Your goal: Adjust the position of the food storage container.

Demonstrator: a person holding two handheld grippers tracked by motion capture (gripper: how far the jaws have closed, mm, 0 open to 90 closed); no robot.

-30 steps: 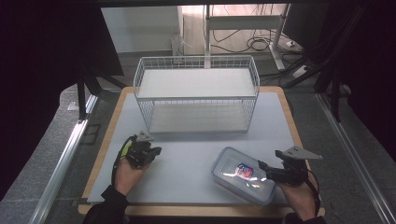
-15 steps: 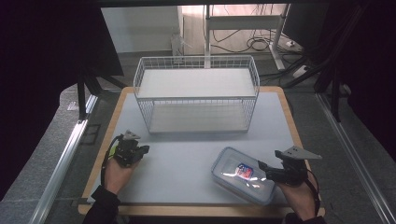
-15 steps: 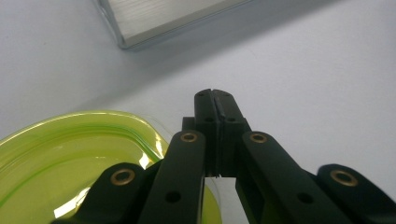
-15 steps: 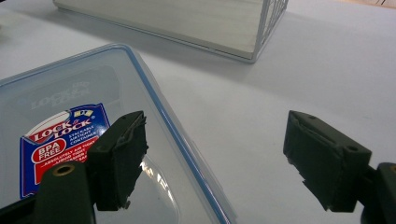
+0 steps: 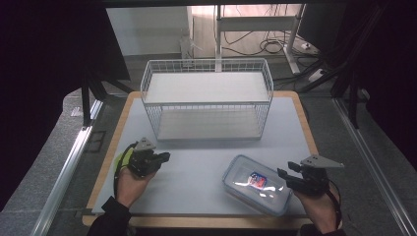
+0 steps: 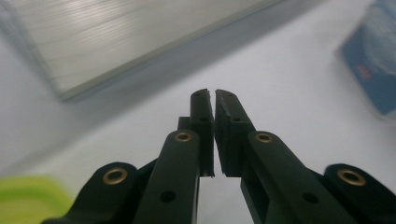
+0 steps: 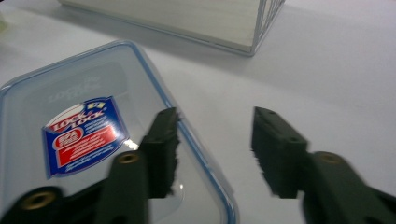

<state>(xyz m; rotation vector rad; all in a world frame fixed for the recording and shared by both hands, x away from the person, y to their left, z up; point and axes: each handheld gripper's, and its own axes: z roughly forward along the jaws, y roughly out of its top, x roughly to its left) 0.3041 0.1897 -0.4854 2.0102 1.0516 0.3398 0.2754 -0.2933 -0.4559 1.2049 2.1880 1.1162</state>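
At counter's near edge: right gripper [image 7: 215,149] astride container [image 5: 255,184] rim.
Jaws open, closing; best squared before clamping. Left gripper [image 6: 215,100] closed, empty.

A white wire basket [image 5: 206,101] with an upper shelf stands at the far side of the pale grey table mat [image 5: 196,167], which has a wooden edge [image 5: 105,162]. Behind the table, cables [image 5: 268,46] lie on the floor by what seems a metal stand.
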